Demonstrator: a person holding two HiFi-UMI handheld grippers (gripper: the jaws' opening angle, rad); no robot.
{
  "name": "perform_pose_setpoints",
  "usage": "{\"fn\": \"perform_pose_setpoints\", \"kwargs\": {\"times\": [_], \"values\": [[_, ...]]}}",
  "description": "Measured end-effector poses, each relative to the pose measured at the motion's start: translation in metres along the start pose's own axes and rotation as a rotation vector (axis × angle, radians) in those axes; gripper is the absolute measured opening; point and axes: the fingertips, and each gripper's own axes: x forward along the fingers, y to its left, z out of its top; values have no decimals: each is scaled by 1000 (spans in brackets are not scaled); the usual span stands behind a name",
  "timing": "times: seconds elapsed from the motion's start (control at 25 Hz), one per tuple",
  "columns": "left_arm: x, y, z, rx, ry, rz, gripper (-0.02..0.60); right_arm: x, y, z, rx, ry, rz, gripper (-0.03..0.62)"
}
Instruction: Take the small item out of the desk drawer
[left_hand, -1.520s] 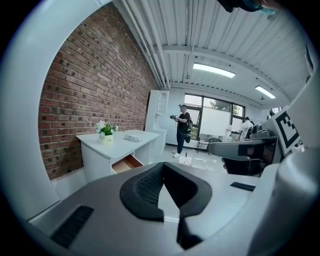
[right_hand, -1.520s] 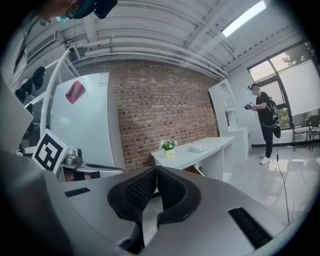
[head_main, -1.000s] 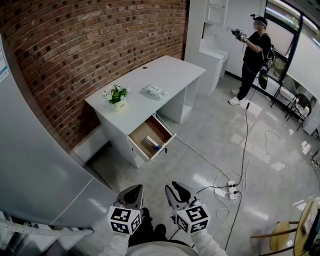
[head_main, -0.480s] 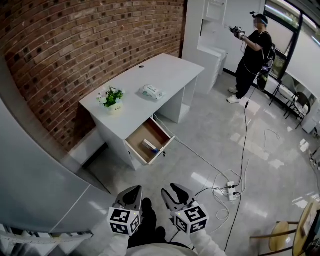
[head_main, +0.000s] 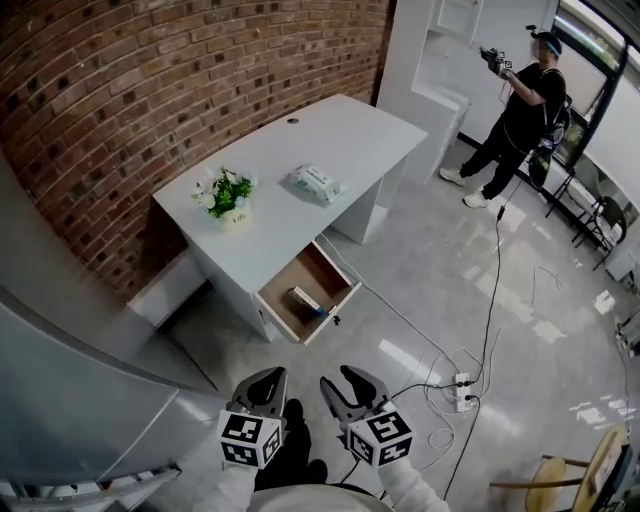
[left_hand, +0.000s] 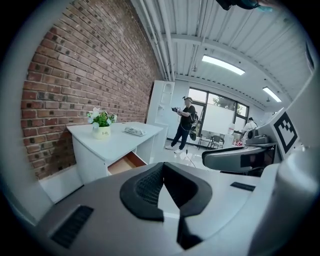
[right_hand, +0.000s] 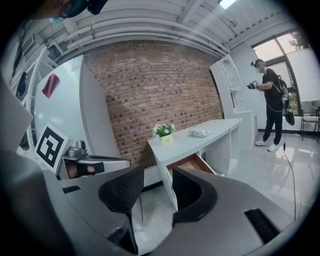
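Note:
The white desk (head_main: 300, 160) stands against the brick wall, and its wooden drawer (head_main: 306, 292) is pulled open toward me. Inside the drawer lies a small white item (head_main: 303, 297) with a blue bit beside it. Both grippers hover low over the floor, well short of the desk. My left gripper (head_main: 262, 384) (left_hand: 162, 172) is shut, pads together and empty. My right gripper (head_main: 347, 385) (right_hand: 157, 187) is open; its jaws have just been opening, with nothing between them. The drawer also shows in the left gripper view (left_hand: 125, 163) and in the right gripper view (right_hand: 192, 162).
A potted plant (head_main: 228, 195) and a tissue pack (head_main: 313, 180) sit on the desktop. A power strip with cables (head_main: 462, 385) lies on the floor to the right. A person (head_main: 520, 110) stands at the back right. A grey cabinet (head_main: 60, 340) flanks my left.
Both grippers have advanced toward the desk, which now sits slightly nearer. The right gripper's jaws have spread wider. The left jaws stay together.

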Motion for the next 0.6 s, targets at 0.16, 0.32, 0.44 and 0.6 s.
{"fn": "perform_pose_setpoints", "kwargs": {"times": [0.16,0.32,0.44,0.6], "values": [[30,30,10,-13,15,-16,18,39,-14,10,-8,29,-11,186],[57,55,19,-22,16,-37,18,74,-30,18,-7,58,-35,186],[72,69,19,-33,29,-57,18,94,-38,20,-11,77,-53,186],[86,85,19,-51,41,-75,18,119,-47,22,-29,104,-68,186]]}}
